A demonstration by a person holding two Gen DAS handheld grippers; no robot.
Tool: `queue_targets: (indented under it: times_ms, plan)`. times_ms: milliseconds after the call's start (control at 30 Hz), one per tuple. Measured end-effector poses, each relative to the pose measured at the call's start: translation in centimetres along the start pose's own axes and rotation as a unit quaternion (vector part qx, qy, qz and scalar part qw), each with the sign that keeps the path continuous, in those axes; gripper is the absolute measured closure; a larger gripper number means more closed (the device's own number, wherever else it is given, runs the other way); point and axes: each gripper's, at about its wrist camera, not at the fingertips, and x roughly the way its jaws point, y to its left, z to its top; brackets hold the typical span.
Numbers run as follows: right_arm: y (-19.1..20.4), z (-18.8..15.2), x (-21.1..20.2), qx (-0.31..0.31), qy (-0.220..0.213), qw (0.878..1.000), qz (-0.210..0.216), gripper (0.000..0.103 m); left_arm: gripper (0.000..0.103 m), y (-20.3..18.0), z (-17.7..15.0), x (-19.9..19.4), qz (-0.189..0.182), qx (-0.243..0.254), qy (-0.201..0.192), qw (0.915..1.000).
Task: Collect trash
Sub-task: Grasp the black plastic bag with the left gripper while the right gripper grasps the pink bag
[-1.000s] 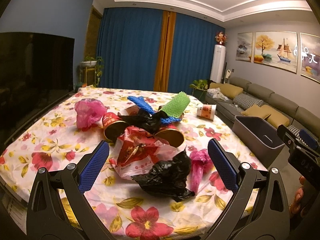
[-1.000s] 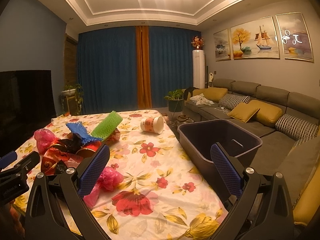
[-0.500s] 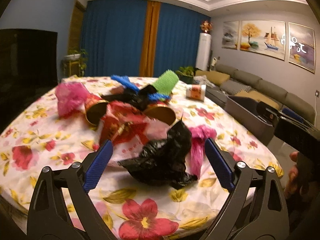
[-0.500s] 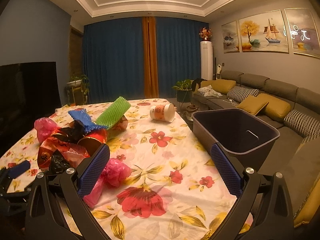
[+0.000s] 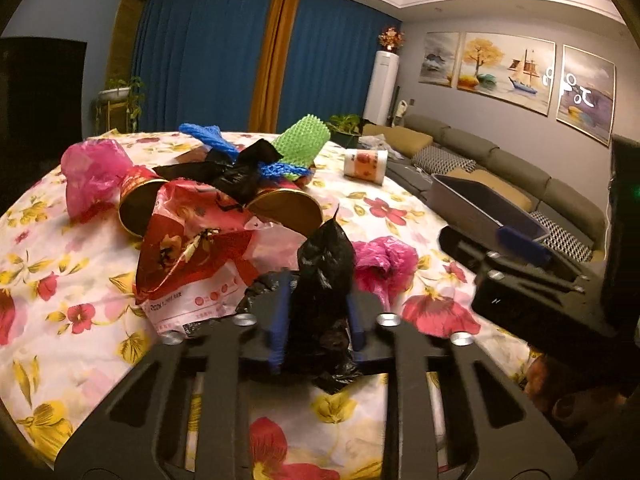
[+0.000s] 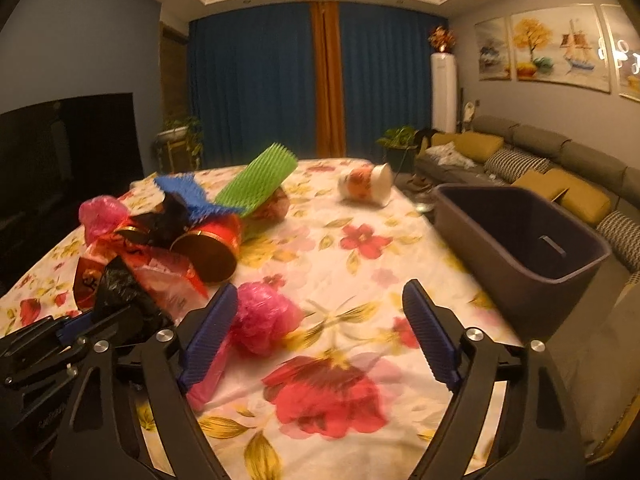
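On the flowered tablecloth (image 5: 60, 280), a crumpled black plastic bag (image 5: 324, 264) stands between the blue pads of my left gripper (image 5: 316, 320). Its jaws are closing and the pads press the bag from both sides. A crumpled pink bag (image 6: 264, 316) lies between the fingers of my right gripper (image 6: 320, 336), right by the left pad, with a wide gap to the right pad. The right jaws are closing but still wide. In the left wrist view the pink bag (image 5: 380, 264) lies just right of the black one.
Behind lies a pile: a red printed bag (image 5: 192, 248), two red cups with gold insides (image 6: 208, 256), green foam netting (image 6: 256, 184), blue netting (image 6: 188, 192) and another pink bag (image 5: 92, 176). A paper cup (image 6: 366, 184) lies further back. A dark bin (image 6: 520, 232) stands at the table's right edge.
Both grippers came down and forward to the table. The left jaws went from wide open to pinching the black bag. The right jaws narrowed a little around the pink bag.
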Motion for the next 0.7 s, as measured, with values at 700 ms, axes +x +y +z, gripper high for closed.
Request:
queue_targets:
  times_ms: [700]
  plan:
    - [3.4,-0.4,5.3,-0.023,0.089,0.994,0.059,0.048,0.097,2.4,2.4,-2.9,0.002,-0.036,-0.053,0.9979]
